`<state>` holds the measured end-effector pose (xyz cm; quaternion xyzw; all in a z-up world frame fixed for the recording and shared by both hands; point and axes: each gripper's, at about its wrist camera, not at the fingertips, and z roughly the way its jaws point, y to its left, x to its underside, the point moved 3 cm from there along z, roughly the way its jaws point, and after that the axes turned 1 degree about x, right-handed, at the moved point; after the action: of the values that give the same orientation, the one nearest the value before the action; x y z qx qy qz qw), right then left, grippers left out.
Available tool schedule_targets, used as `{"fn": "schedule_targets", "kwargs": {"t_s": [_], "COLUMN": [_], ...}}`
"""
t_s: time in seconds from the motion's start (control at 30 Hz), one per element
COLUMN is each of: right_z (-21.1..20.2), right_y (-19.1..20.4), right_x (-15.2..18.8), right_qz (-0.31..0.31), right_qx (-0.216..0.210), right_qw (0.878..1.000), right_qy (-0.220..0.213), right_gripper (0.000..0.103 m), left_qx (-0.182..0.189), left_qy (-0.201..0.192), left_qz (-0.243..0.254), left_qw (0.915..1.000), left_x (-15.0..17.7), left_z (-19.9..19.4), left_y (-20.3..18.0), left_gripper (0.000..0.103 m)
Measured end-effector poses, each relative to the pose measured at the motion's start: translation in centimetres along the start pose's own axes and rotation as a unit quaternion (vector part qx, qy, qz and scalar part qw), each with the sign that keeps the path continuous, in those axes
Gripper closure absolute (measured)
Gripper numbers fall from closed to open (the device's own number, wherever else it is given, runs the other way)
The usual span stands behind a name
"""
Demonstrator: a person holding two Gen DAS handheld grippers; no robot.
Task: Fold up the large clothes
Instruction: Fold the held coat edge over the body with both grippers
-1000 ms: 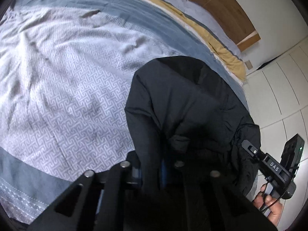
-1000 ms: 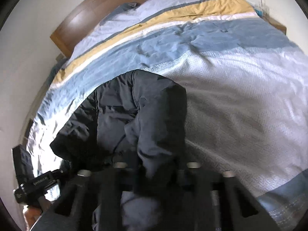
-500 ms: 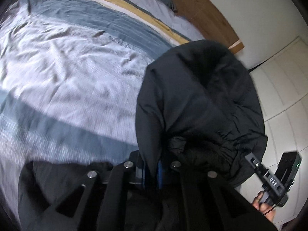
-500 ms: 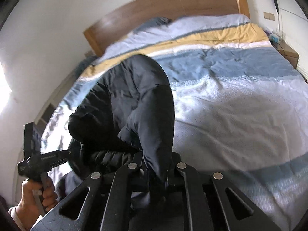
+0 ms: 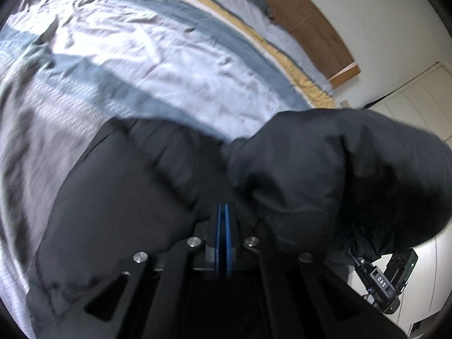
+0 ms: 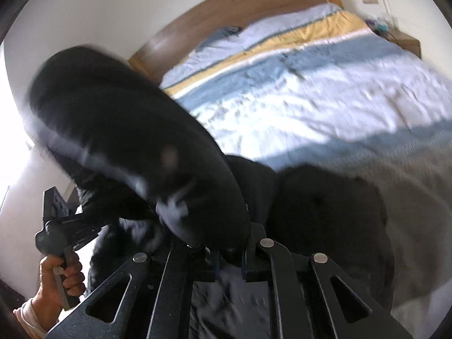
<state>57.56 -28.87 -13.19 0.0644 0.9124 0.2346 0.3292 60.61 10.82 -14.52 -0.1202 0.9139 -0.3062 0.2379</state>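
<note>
Bed [image 5: 175, 65] with striped blue-yellow duvet, wooden headboard [image 6: 254, 5] — black puffy jacket [image 5: 325, 175] clamped in left gripper [image 5: 224, 226] and right gripper [image 6: 228, 254].

Black jacket [image 5: 325, 169], left gripper [image 5: 224, 226] jaws together, striped bedspread [image 5: 169, 65]

Both fisheye views motion-blurred, edges vignetted and bent. Daylight glare blows out right view's left side; black puffy jacket [image 6: 127, 147] underexposed, detail lost.
</note>
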Motion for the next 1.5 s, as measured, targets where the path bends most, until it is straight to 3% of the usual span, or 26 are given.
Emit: {"fn": "schedule_targets", "kwargs": {"t_s": [0.1, 0.23, 0.3, 0.5, 0.6, 0.8, 0.97, 1.0, 1.07, 1.1, 1.13, 1.33, 1.5], "right_z": [-0.5, -1.7, -2.8, -7.7, -9.5, -9.0, -6.7, -6.2, -4.7, -4.2, -3.7, -0.3, 1.4], "right_y": [-1.1, -1.6, -1.7, -1.4, 0.3, 6.6, 10.3, 10.7, 10.8, 10.5, 10.3, 6.7, 4.5], "right_x": [1.3, 2.5, 2.9, 2.4, 0.5, -4.2, -5.1, -4.8, -4.0, -3.4, -2.8, 3.5, 7.4], "right_qz": [0.016, 0.007, -0.002, -0.020, -0.035, -0.091, -0.135, -0.142, -0.154, -0.157, -0.159, -0.179, -0.222], "right_qx": [0.019, 0.038, 0.051, 0.081, 0.080, 0.036, 0.015, 0.013, 0.016, 0.018, 0.021, 0.058, 0.077], "right_qw": [1.000, 0.999, 0.998, 0.996, 0.996, 0.995, 0.991, 0.990, 0.987, 0.987, 0.986, 0.976, 0.967], "right_qy": [0.008, 0.026, 0.034, 0.027, 0.008, 0.002, 0.011, 0.017, 0.032, 0.039, 0.046, 0.110, 0.099], "right_gripper": [0.074, 0.068, 0.058, 0.056, 0.045, 0.035, 0.034, 0.034, 0.034, 0.034, 0.034, 0.034, 0.032], "left_qx": [-0.016, -0.040, -0.054, -0.067, -0.063, -0.034, -0.030, -0.030, -0.029, -0.032, -0.037, -0.070, -0.090], "left_qy": [0.000, 0.005, 0.003, -0.009, -0.012, -0.005, 0.013, 0.018, 0.027, 0.026, 0.021, 0.066, 0.073], "left_qz": [0.011, 0.029, 0.039, 0.079, 0.097, 0.142, 0.160, 0.162, 0.159, 0.160, 0.163, 0.175, 0.200], "left_qw": [0.9998, 0.9988, 0.9978, 0.9946, 0.9932, 0.9892, 0.9866, 0.9862, 0.9865, 0.9863, 0.9857, 0.9799, 0.9730], "left_x": [1.0, 1.8, 2.1, 1.5, 0.5, -1.0, -0.7, -0.5, 0.3, 0.8, 1.5, 6.5, 9.3], "left_z": [-1.9, -5.0, -6.7, -10.8, -11.0, -8.9, -5.6, -4.9, -3.7, -3.2, -2.8, 1.8, 4.4], "left_y": [0.9, 1.3, 1.4, -1.0, -3.6, -10.1, -12.8, -12.9, -12.8, -12.6, -12.2, -7.9, -5.9], "left_gripper": [0.099, 0.099, 0.098, 0.098, 0.098, 0.097, 0.096, 0.093, 0.065, 0.034, 0.029, 0.029, 0.029]}}
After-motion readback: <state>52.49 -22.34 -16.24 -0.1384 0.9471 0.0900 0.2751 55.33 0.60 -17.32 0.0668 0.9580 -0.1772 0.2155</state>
